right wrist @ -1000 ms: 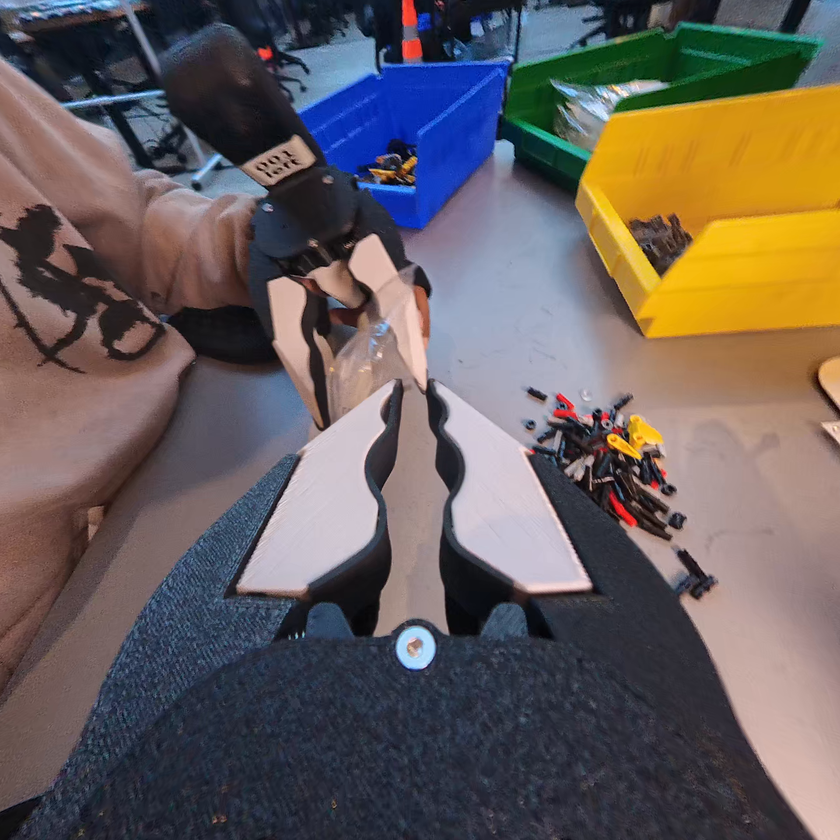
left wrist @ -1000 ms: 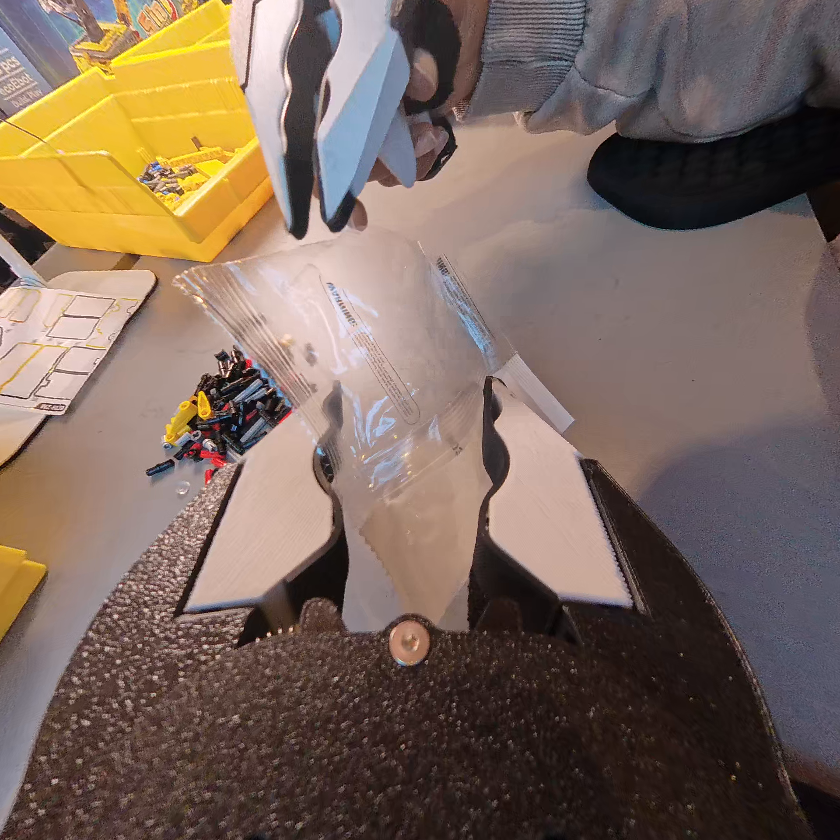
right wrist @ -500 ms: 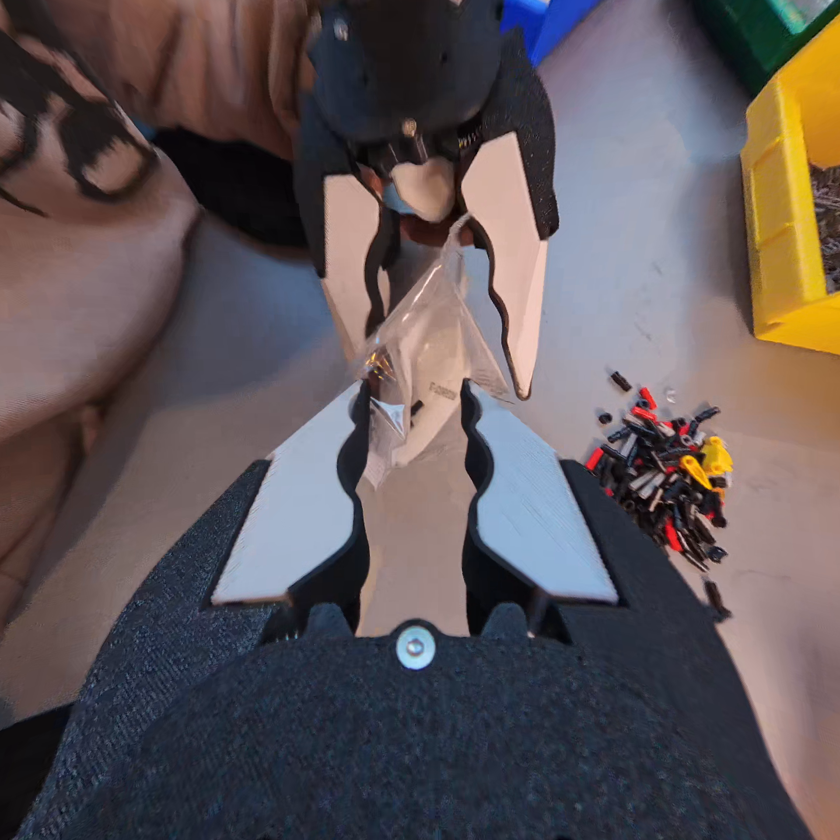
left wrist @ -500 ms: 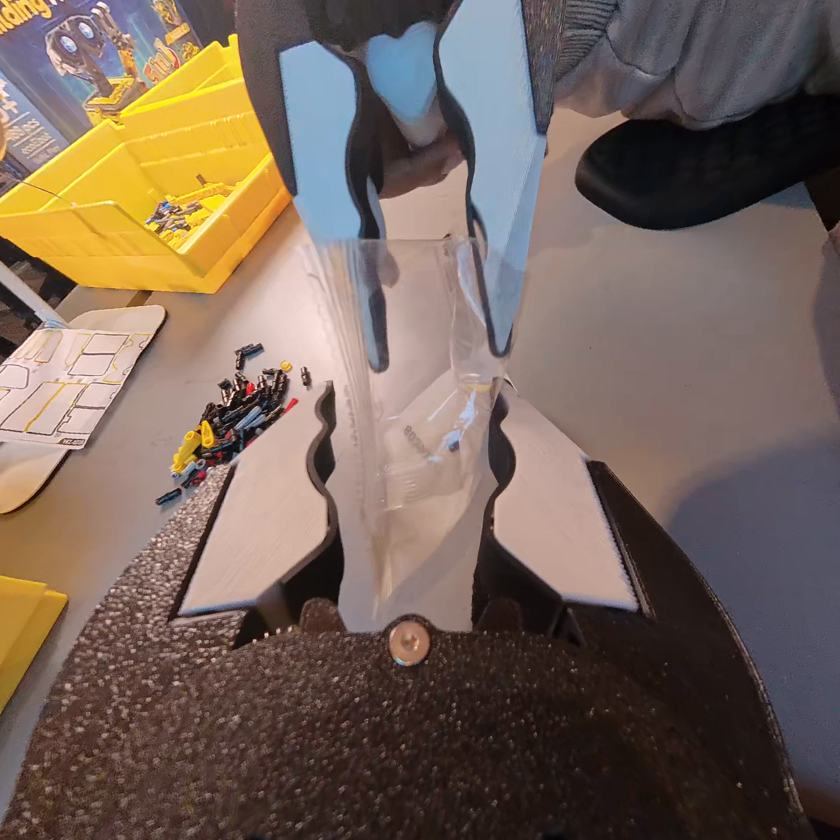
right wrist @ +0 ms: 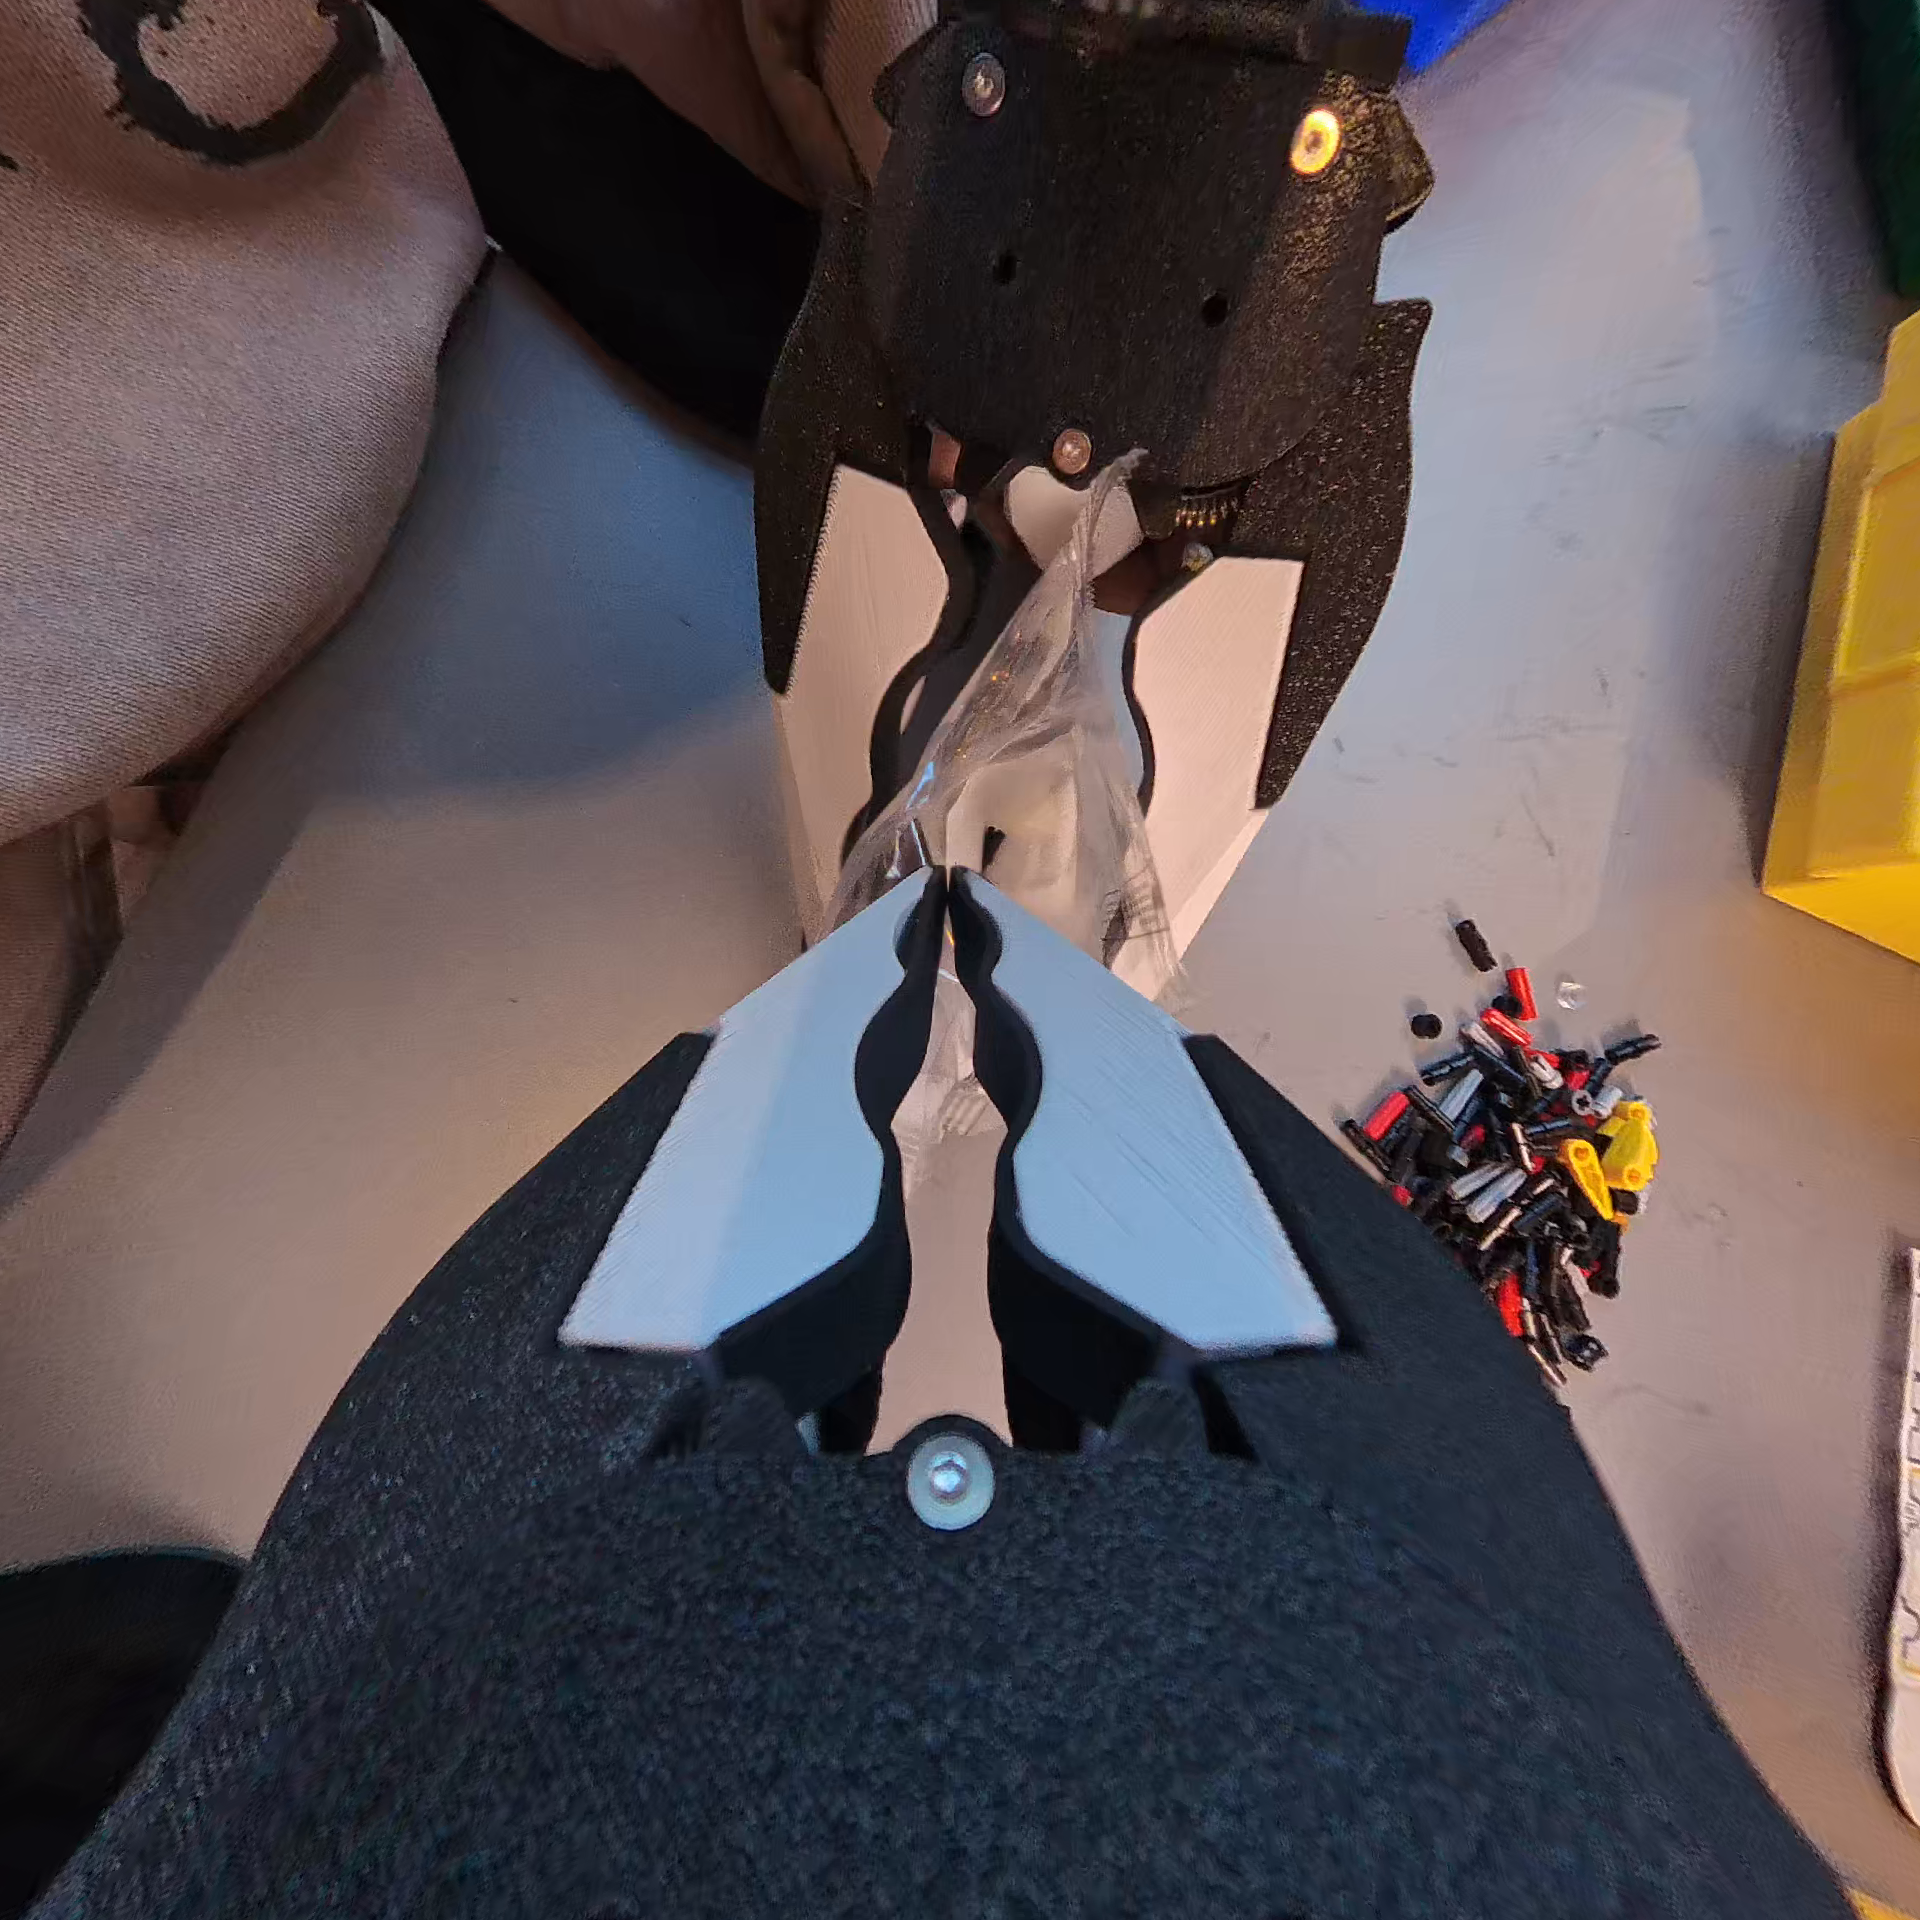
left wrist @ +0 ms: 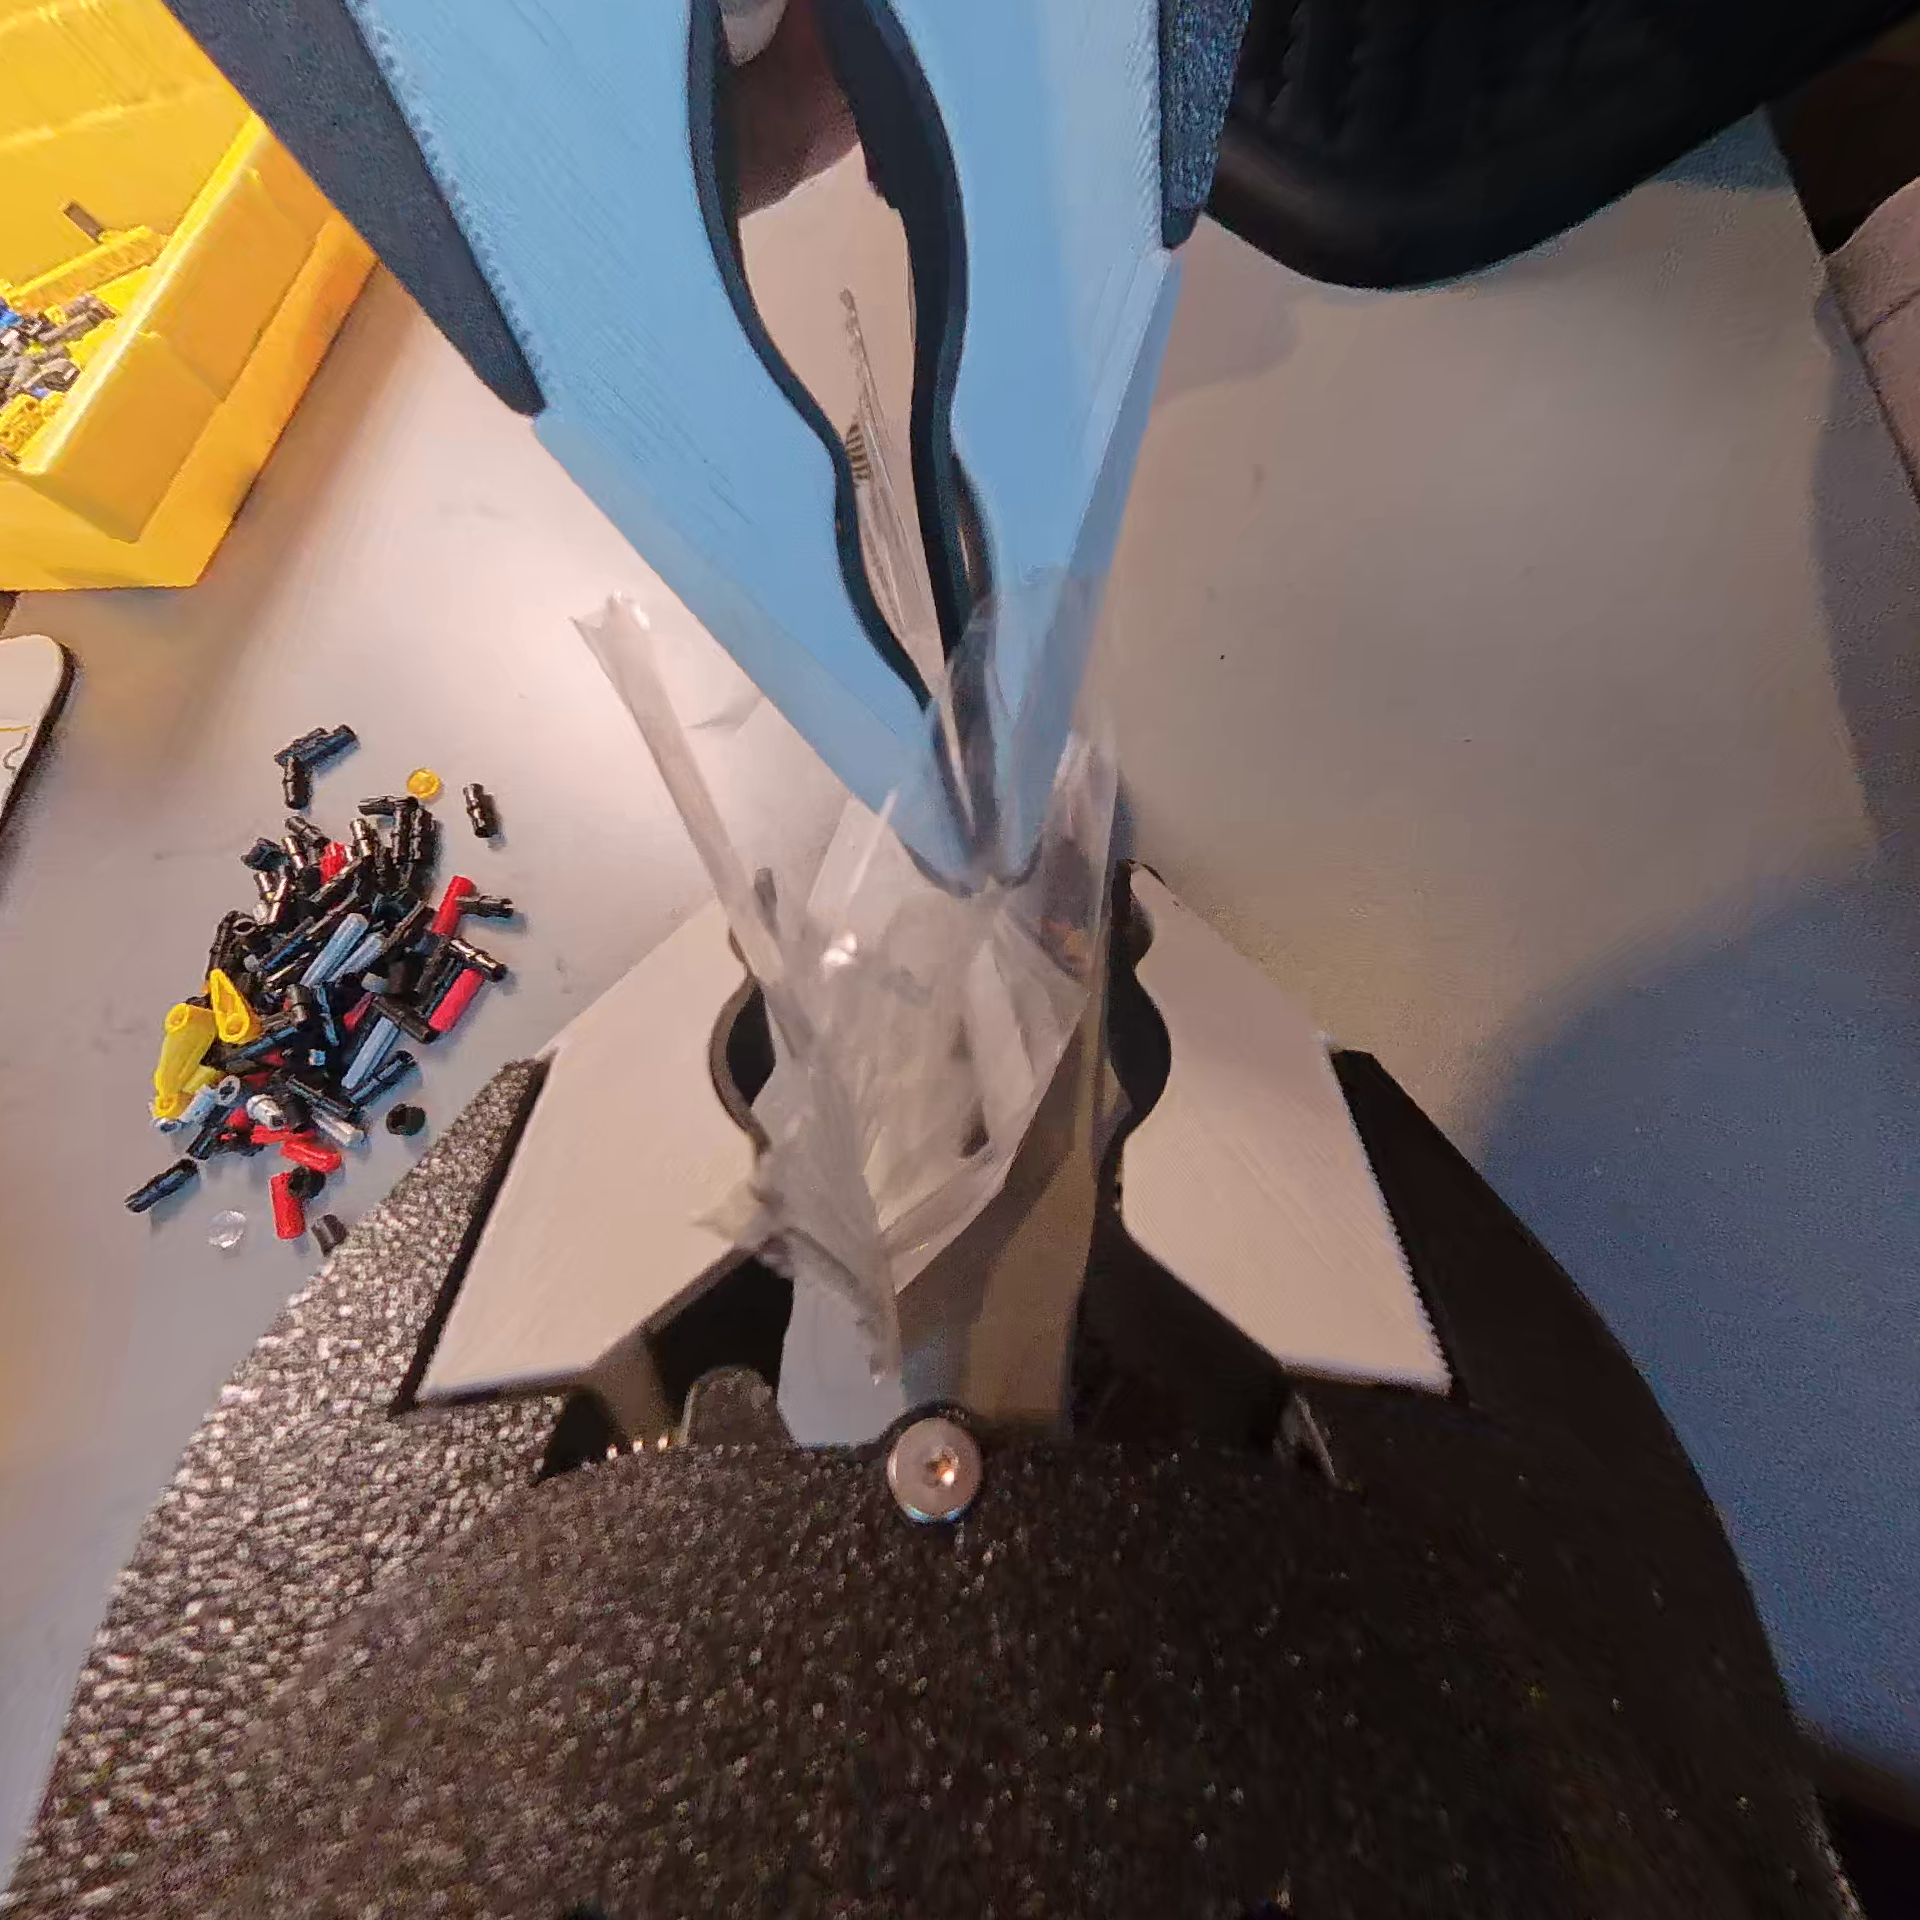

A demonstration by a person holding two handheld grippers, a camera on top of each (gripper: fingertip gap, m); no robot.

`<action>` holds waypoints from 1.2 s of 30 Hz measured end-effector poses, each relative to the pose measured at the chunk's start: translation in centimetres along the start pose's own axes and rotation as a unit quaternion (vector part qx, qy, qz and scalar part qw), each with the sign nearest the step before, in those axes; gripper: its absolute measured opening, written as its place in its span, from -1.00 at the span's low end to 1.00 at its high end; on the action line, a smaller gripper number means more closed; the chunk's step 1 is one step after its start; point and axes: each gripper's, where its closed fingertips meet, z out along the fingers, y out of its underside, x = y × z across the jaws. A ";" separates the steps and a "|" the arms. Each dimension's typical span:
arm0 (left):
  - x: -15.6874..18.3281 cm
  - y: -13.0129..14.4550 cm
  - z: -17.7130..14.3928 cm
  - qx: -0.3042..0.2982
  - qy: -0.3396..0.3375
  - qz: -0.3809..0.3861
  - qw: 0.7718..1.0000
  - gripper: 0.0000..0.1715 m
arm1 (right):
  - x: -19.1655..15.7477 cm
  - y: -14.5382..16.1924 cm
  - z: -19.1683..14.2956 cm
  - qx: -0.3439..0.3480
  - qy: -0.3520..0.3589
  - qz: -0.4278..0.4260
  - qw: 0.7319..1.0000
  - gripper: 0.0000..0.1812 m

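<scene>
Right gripper (right wrist: 948, 883) tips pinching together on clear plastic bag (right wrist: 1023, 727), meeting left gripper (left wrist: 935, 997) head-on above grey table (left wrist: 1455, 727). Left gripper fingers standing apart, bag hanging loose between them. Yellow bin (left wrist: 135, 343) sitting at 10 o'clock in left wrist view; pile of small black, red, yellow parts (left wrist: 322, 997) lying at 9 o'clock.

Bag (left wrist: 914, 1049) between both grippers; parts pile (left wrist: 322, 997) left on table (left wrist: 1455, 727).
</scene>
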 end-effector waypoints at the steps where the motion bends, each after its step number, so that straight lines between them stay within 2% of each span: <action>1: 0.0 0.1 0.0 -0.002 0.000 0.002 1.000 -0.27 | -0.2 0.0 0.0 -0.001 -0.005 0.001 1.000 -1.00; 3: 0.0 0.0 0.0 0.000 -0.003 0.001 1.000 -0.24 | -0.7 -0.1 0.0 0.002 -0.022 0.012 1.000 -0.99; 7: 0.3 0.3 0.2 -0.009 0.007 0.007 1.000 -0.12 | -2.3 0.2 -0.1 -0.005 -0.074 0.043 0.996 -0.72; 9: 1.0 0.7 0.4 -0.023 0.019 0.021 0.999 -0.13 | -3.0 0.7 0.0 -0.020 -0.094 0.062 0.993 -0.46; 10: 1.4 0.8 0.4 -0.026 0.028 0.025 0.999 -0.20 | -3.3 1.1 0.0 -0.032 -0.103 0.071 0.992 -0.38; 12: 1.7 0.9 0.2 -0.027 0.038 0.024 0.999 -0.25 | -3.2 1.4 -0.1 -0.036 -0.101 0.075 0.991 -0.34; 14: 1.9 1.0 0.1 -0.027 0.044 0.026 0.998 -0.33 | -3.0 1.1 -0.4 -0.026 -0.097 0.078 0.992 -0.45; 15: 1.9 1.0 0.1 -0.026 0.043 0.032 0.998 -0.43 | -2.6 1.1 -0.4 -0.026 -0.086 0.076 0.993 -0.59; 17: 2.0 0.9 0.1 -0.026 0.043 0.040 0.998 -0.51 | -1.3 1.3 -0.4 -0.030 -0.050 0.071 0.996 -0.89; 18: 2.0 0.9 0.1 -0.027 0.042 0.041 0.998 -0.46 | -0.6 1.5 -0.3 -0.033 -0.033 0.074 0.996 -1.00; 19: 2.0 0.9 0.1 -0.026 0.040 0.043 0.998 -0.50 | -0.1 1.9 -0.1 -0.042 -0.022 0.081 0.996 -1.00; 20: 1.9 0.9 0.1 -0.026 0.037 0.044 0.998 -0.43 | 0.1 2.3 0.2 -0.056 -0.015 0.086 0.995 -1.00; 22: 1.8 0.9 0.2 -0.025 0.033 0.041 0.998 -0.43 | 0.1 3.1 1.1 -0.086 -0.009 0.074 0.994 -1.00; 24: 1.6 0.9 0.2 -0.026 0.030 0.037 0.999 -0.39 | -0.9 3.2 2.0 -0.096 -0.031 0.061 0.993 -0.99; 26: 1.2 1.0 0.1 -0.026 0.022 0.035 0.999 -0.33 | -2.1 2.7 2.2 -0.085 -0.064 0.061 0.992 -0.78; 30: 1.0 0.7 0.2 -0.022 0.017 0.030 0.999 -0.04 | -2.0 2.5 2.1 -0.071 -0.067 0.077 0.992 -0.48; 36: 1.9 0.7 0.1 -0.022 0.063 -0.013 0.998 0.24 | -2.1 1.8 1.7 -0.036 -0.064 0.075 0.994 -0.17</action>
